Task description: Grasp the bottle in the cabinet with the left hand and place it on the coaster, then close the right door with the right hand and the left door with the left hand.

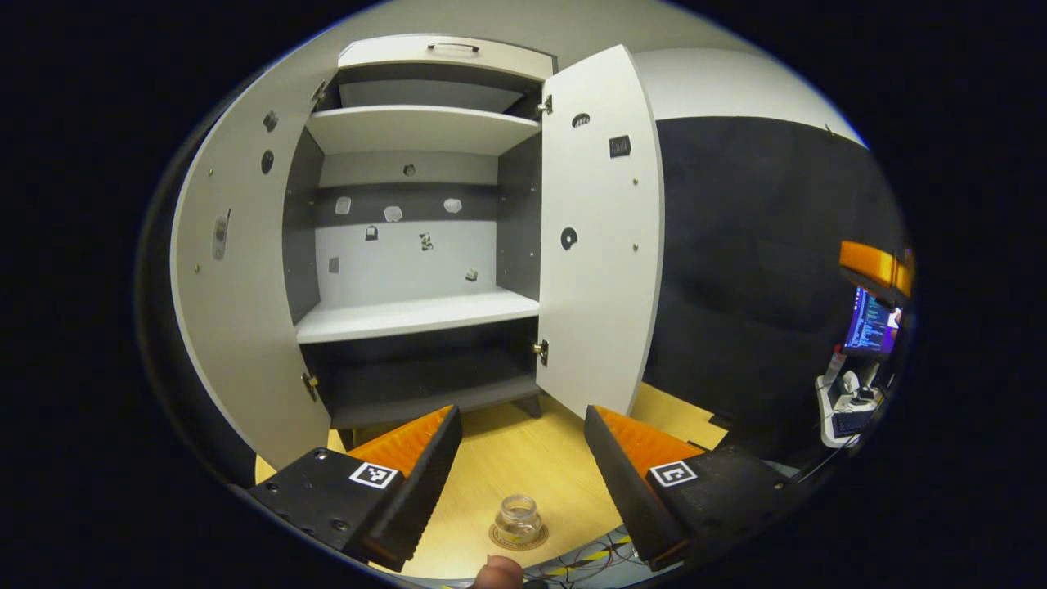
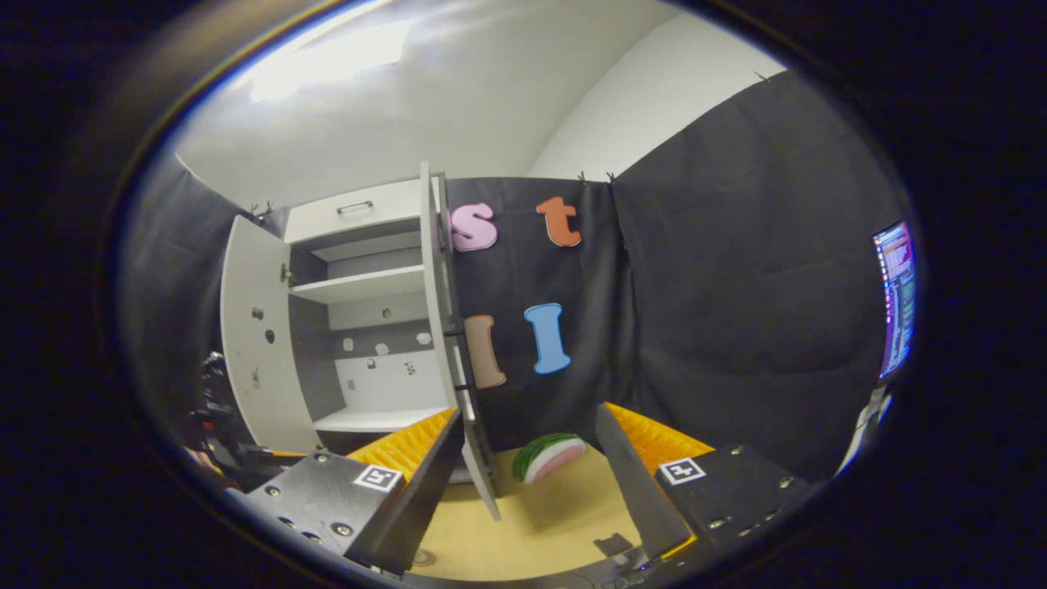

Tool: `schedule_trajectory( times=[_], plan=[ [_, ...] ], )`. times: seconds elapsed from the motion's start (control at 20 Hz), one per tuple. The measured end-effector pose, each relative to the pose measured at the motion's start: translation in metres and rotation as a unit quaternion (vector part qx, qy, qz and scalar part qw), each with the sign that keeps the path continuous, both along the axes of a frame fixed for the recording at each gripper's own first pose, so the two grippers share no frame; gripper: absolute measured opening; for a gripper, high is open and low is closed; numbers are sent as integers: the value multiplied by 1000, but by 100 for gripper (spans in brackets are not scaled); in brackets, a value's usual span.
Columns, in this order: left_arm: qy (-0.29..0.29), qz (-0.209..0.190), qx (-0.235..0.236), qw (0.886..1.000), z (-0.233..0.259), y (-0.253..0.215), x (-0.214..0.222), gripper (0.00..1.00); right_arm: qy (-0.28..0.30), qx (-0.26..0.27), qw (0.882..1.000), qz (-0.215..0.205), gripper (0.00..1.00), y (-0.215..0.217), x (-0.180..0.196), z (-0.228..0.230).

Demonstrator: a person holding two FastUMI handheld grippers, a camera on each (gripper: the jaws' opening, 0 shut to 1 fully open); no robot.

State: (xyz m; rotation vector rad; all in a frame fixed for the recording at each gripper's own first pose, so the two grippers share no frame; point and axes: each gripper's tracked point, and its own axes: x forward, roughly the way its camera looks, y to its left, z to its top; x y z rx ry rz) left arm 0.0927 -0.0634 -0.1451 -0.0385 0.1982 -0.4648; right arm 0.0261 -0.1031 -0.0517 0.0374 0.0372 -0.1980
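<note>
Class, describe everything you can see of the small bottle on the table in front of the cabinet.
The bottle is a small, squat jar of clear glass-like material with a narrow neck and no visible lid. It looks empty. It stands upright on a round brownish coaster on the yellow wooden table, in front of the open cabinet. The left gripper is open above it, not touching it.

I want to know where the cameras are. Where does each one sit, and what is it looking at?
Left gripper view: rides on the left claw, facing into the open cabinet; its open fingers frame the bottle on the coaster; a fingertip shows below.
Right gripper view: rides on the right claw, off to one side, facing the right door edge-on; its open fingers show.
Both share the cabinet, its open doors and the yellow table.
</note>
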Motion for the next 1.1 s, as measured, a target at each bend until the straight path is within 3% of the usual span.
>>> schedule_trajectory(
  times=[0.25, 0.45, 0.65, 0.9, 1.1],
  plan=[
    [-45, 23, 9, 999, 62, 22, 13, 96, 13, -51, 999, 12, 98, -18, 63, 4],
    [-58, 37, -6, 998, 93, 46, 12, 96, 35, -37, 999, -9, 98, -41, 125, -5],
    [-55, 56, -25, 997, 100, 79, 8, 96, 56, -16, 998, 14, 98, -38, 183, -21],
    [-111, 84, -17, 990, 116, 118, 9, 95, 70, -24, 997, 20, 98, -33, 258, -25],
    [-77, 98, -29, 992, 94, 135, 8, 95, 85, -32, 995, 27, 98, -18, 294, -30]
  ],
)
